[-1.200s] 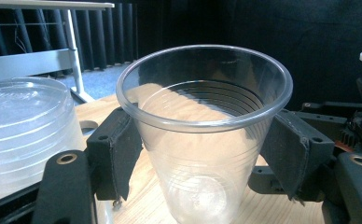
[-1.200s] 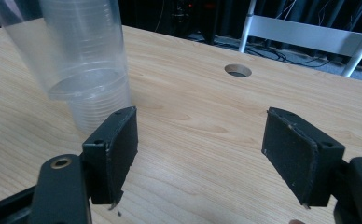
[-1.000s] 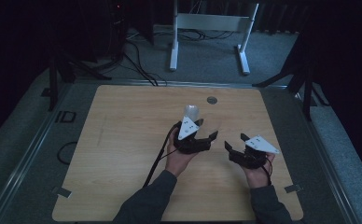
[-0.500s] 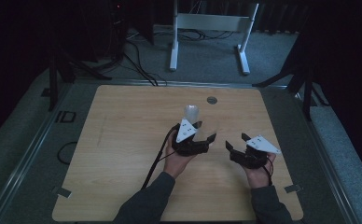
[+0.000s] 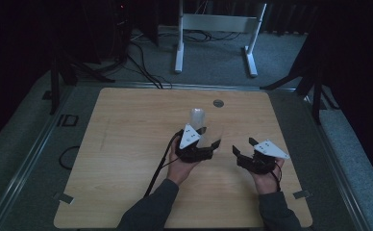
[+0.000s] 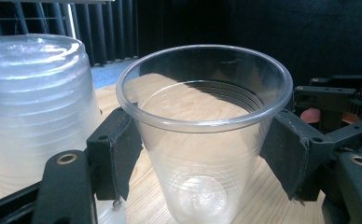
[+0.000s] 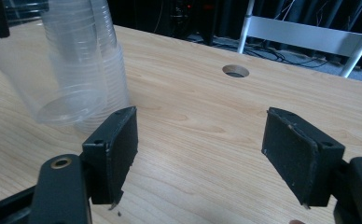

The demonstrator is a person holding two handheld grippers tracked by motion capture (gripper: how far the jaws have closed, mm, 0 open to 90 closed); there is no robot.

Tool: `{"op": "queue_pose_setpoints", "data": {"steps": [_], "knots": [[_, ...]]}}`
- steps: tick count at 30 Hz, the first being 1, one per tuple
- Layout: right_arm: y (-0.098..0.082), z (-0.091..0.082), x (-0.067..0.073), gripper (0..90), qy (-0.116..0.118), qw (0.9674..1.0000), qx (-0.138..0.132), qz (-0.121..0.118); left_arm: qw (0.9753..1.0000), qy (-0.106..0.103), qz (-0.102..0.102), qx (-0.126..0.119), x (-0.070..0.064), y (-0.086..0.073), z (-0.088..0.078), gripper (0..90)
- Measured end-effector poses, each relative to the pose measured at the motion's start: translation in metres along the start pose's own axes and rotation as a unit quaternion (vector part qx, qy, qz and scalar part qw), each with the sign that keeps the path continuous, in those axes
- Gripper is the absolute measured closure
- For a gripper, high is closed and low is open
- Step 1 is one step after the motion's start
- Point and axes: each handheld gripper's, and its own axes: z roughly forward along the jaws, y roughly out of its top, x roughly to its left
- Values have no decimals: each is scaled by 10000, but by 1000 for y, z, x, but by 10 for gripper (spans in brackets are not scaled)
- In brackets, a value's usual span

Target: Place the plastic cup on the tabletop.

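- The left gripper (image 6: 202, 154) grasps a clear plastic cup (image 6: 202, 135): its two black pads press against the cup's wall from either side, just below the rolled rim, as the left gripper view shows.
- The cup is mouth-up, and light wood grain shows through its ribbed wall and base. In the right gripper view it hangs tilted (image 7: 53, 65), its base clear of the wood.
- Just beside the held cup stands a stack of clear plastic cups (image 6: 34, 116), upside down on the counter (image 5: 127, 144); I cannot tell whether the two touch.
- In the high view the stack (image 5: 197, 117) rises just beyond the left gripper (image 5: 194, 144), near the middle of the counter.
- The right gripper (image 7: 198, 158) is released, its jaws wide apart with only bare wood between them. It sits to the right of the left gripper in the high view (image 5: 254, 156), near but not touching it.
- A round cable hole (image 5: 218, 103) lies in the counter past the stack, toward the far edge.
- A white metal frame (image 5: 218, 24) stands on the floor behind the counter.
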Motion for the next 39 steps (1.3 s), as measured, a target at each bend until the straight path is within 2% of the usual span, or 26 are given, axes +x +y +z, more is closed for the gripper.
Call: {"op": "queue_pose_setpoints", "data": {"steps": [39], "knots": [[-1, 1, 0, 267, 46, 10000, 32, -6, 9998, 91, 42, 193, 0, -21, 2, 306]]}}
